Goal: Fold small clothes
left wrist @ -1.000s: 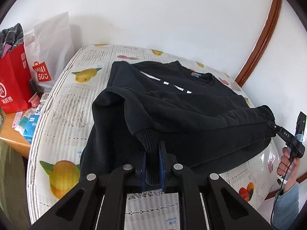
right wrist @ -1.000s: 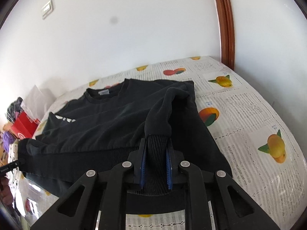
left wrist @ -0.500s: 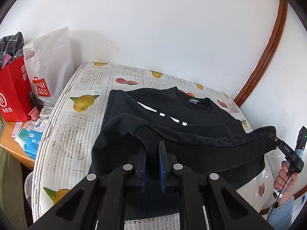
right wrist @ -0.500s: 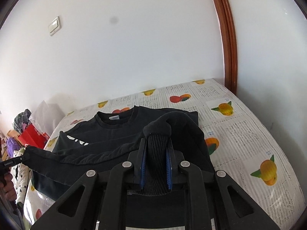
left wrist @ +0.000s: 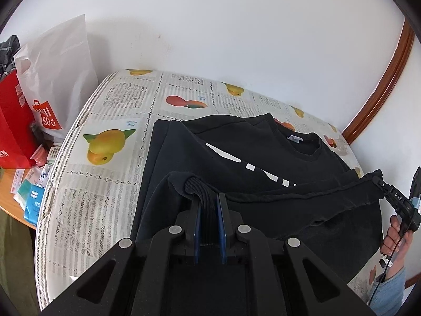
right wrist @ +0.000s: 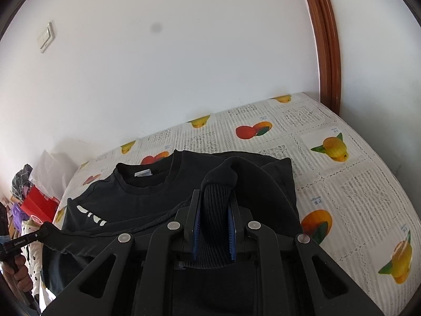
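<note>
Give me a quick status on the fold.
Left gripper and right gripper shut on the sweatshirt hem. Hem lifted, collar end flat on the bed. Nothing in the way.

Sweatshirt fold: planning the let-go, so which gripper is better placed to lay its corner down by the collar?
Probably right. The right gripper, shut on ribbed hem, has the collar of the sweatshirt just ahead. The left gripper, also shut on hem, has the collar off to its right, further away.
</note>
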